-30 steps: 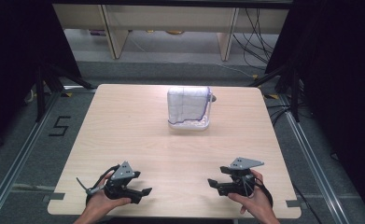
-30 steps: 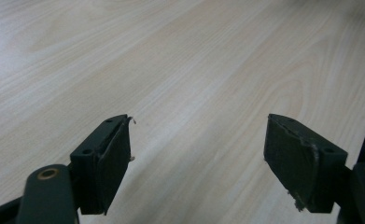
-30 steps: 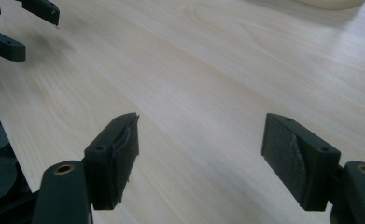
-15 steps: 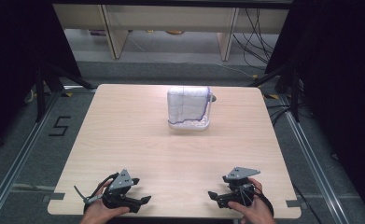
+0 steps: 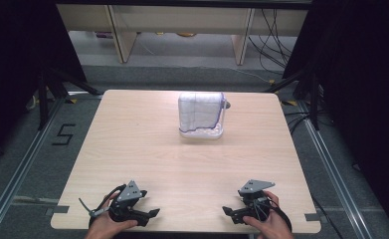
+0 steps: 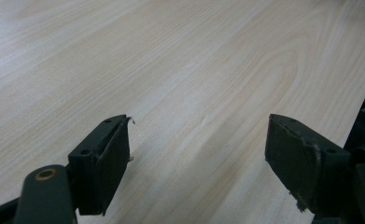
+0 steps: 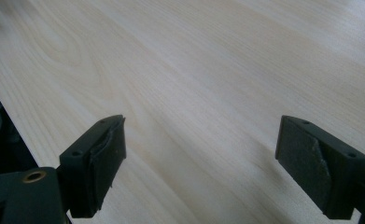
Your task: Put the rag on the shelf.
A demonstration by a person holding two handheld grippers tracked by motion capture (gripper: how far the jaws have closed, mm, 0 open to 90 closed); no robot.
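On the far middle of the wooden table (image 5: pixel 147 149) stands a clear plastic container (image 5: pixel 202 117) with a white cloth edged in purple inside it. My left gripper (image 5: pixel 153 213) rests near the table's front edge at the left, pointing right. Its jaws (image 6: pixel 196 154) stand wide apart over bare wood. At the front right, my right gripper (image 5: pixel 228 211) points left toward the other one. Its jaws (image 7: pixel 201 154) have just been opening and hold nothing. A hand holds each gripper from below.
Dark floor with metal rails surrounds the table. Table legs and loose cables lie beyond the far edge. A "5" is marked on the floor (image 5: pixel 64 134) at the left.
Both grippers have slid a little toward the table's front edge. The container has not moved.
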